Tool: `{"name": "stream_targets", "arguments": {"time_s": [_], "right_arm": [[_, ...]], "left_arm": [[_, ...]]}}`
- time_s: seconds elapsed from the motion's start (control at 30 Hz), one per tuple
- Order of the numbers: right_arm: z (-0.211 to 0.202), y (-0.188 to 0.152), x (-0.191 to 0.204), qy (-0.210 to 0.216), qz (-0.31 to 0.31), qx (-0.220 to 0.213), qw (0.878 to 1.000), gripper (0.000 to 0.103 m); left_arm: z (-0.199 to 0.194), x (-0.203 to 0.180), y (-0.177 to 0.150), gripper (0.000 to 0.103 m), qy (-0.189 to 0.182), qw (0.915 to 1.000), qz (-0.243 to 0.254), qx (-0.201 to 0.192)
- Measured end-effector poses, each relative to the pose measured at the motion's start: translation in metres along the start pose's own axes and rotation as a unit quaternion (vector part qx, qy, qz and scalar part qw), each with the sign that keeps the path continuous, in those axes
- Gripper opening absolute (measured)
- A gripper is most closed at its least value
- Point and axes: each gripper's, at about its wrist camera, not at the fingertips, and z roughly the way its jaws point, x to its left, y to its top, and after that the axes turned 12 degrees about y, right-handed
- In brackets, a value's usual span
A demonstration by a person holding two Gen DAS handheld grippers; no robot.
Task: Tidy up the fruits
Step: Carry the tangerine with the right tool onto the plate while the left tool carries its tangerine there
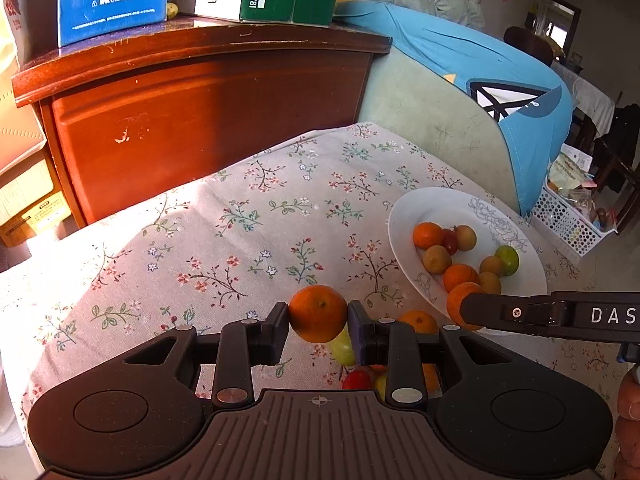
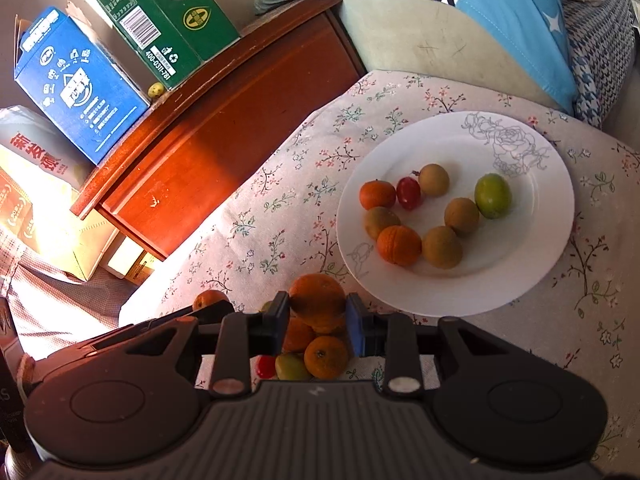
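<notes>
**Meanwhile, two oranges held beside the white plate**

Both grippers had fruit between their fingers. The left gripper [image 1: 318,314] was closed on an orange [image 1: 318,313], its pads pressed to the fruit's two sides, and the orange hung clear above the flowered cloth [image 1: 224,224], to the left of the white plate [image 1: 436,208]. The right gripper [image 2: 318,312] was likewise clamped on a second orange [image 2: 318,302], held just off the plate's [image 2: 552,216] near rim.

Under the two grippers, on the cloth just short of the plate, lay a small heap of loose fruit: another orange [image 2: 326,356], a green fruit [image 2: 292,366] and a small red one [image 2: 265,366], all close together.

On the plate itself sat nine pieces. Two small oranges [image 2: 399,245] lay toward its left side, with a red fruit [image 2: 409,193] between the farther one and a brown fruit. Four brown fruits [image 2: 442,247] were spread across the middle, and a green one [image 2: 493,195] lay farthest right. A grey rose outline marked the plate's far rim.

Beyond the plate, to the left, a red wooden cabinet [image 2: 224,136] stood against the cloth-covered surface, carrying a blue carton [image 2: 80,88] and a green carton [image 2: 168,20]. Behind the plate lay a blue cushion [image 2: 500,12].
</notes>
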Motion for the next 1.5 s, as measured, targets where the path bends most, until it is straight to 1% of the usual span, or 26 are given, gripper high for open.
{"name": "stream_targets", "arguments": {"time_s": [0.13, 0.3, 0.47, 0.57, 0.7, 0.8, 0.93, 1.27, 1.5], "right_arm": [[-0.011, 0.015, 0.001, 0.008, -0.004, -0.022, 1.0, 0.031], [-0.024, 0.037, -0.005, 0.007, 0.001, -0.046, 0.999, 0.031], [-0.036, 0.061, -0.015, -0.003, -0.005, -0.069, 0.998, 0.031], [-0.039, 0.072, -0.025, -0.017, -0.009, -0.08, 0.997, 0.031], [-0.037, 0.081, -0.042, -0.034, 0.012, -0.081, 0.996, 0.031], [-0.033, 0.083, -0.05, -0.042, 0.018, -0.077, 0.996, 0.031], [-0.025, 0.084, -0.06, -0.051, 0.022, -0.067, 0.996, 0.031], [-0.002, 0.085, -0.083, -0.083, 0.035, -0.043, 0.995, 0.031], [0.007, 0.085, -0.094, -0.089, 0.047, -0.036, 0.994, 0.031]], "left_arm": [[-0.003, -0.005, 0.012, 0.029, -0.017, 0.9997, -0.012, -0.014], [-0.005, -0.02, 0.026, 0.029, -0.039, 0.9988, -0.014, -0.026], [-0.002, -0.036, 0.039, 0.029, -0.068, 0.997, -0.027, -0.026], [0.003, -0.049, 0.045, 0.029, -0.079, 0.9963, -0.021, -0.027], [0.011, -0.068, 0.05, 0.029, -0.094, 0.9951, -0.006, -0.028], [0.019, -0.08, 0.052, 0.029, -0.101, 0.9945, 0.002, -0.026], [0.031, -0.092, 0.051, 0.029, -0.109, 0.9939, 0.011, -0.014], [0.052, -0.111, 0.045, 0.029, -0.108, 0.9936, 0.033, 0.002], [0.064, -0.122, 0.041, 0.029, -0.109, 0.993, 0.042, 0.012]]}}
